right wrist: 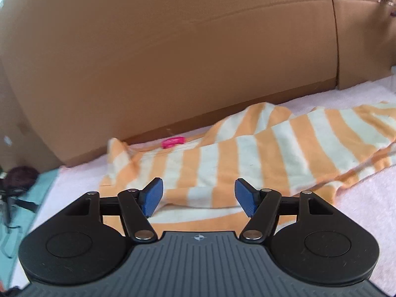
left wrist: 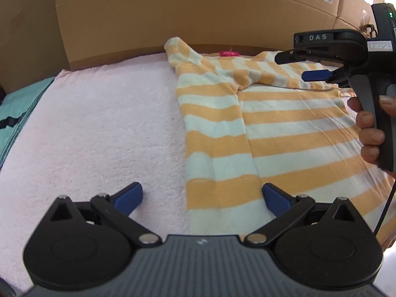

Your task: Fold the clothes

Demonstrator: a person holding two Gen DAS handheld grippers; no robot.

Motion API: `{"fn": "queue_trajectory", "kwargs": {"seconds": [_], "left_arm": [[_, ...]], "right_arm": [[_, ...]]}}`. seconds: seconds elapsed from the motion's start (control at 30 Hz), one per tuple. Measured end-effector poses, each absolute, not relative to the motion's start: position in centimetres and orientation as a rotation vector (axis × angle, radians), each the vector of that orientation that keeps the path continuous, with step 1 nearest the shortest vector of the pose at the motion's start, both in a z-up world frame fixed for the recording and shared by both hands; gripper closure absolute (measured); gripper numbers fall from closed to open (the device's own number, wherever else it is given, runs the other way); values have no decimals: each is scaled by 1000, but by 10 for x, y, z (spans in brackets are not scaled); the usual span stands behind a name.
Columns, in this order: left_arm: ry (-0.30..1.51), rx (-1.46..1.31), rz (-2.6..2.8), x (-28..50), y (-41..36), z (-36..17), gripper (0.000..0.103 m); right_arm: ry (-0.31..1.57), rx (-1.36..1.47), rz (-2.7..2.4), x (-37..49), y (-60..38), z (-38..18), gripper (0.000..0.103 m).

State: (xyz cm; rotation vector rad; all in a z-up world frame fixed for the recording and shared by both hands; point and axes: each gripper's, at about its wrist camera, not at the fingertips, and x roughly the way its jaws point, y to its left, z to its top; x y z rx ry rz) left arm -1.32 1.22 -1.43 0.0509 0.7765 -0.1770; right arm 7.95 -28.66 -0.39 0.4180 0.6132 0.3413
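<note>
An orange-and-white striped shirt (left wrist: 284, 128) lies on a pale pink fleece cover (left wrist: 99, 128), its left side folded inward and a pink neck label (left wrist: 229, 53) at the far end. My left gripper (left wrist: 201, 196) is open just above the shirt's near left edge, nothing between its blue pads. My right gripper (left wrist: 299, 65), held by a hand, hovers open over the shirt's far right part near the collar. In the right wrist view my right gripper (right wrist: 198, 196) stands open above the striped shirt (right wrist: 272, 153), gripping nothing; the pink label (right wrist: 173, 142) lies ahead to the left.
Tall cardboard boxes (left wrist: 173, 12) wall off the far side, also seen as cardboard boxes (right wrist: 173, 49). A teal cloth (left wrist: 17, 109) lies at the left edge of the cover. A dark bundle with straps (right wrist: 17, 180) sits at far left.
</note>
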Motion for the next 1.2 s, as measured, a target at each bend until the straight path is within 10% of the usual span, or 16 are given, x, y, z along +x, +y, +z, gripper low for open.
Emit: {"fn": "queue_trajectory", "kwargs": {"seconds": [0.4,0.43,0.5,1.0,1.2], "left_arm": [[785,74,-225,-30,15,-15,1],[798,74,-218,-27,14,-14,1],[809,73,-195,-21,15,-9,1],[839,-53,-29,18,32,2,1],[853,-41,-13,19,31,-6,1]], "right_arm": [[826,729,596,142,-220,-37,45],[817,691,504,142,-223,-38,72],[785,684,438,140,-234,-40,81],[637,479,327,50,-281,-3,37],[647,374,485,20,-248,-3,36]]}}
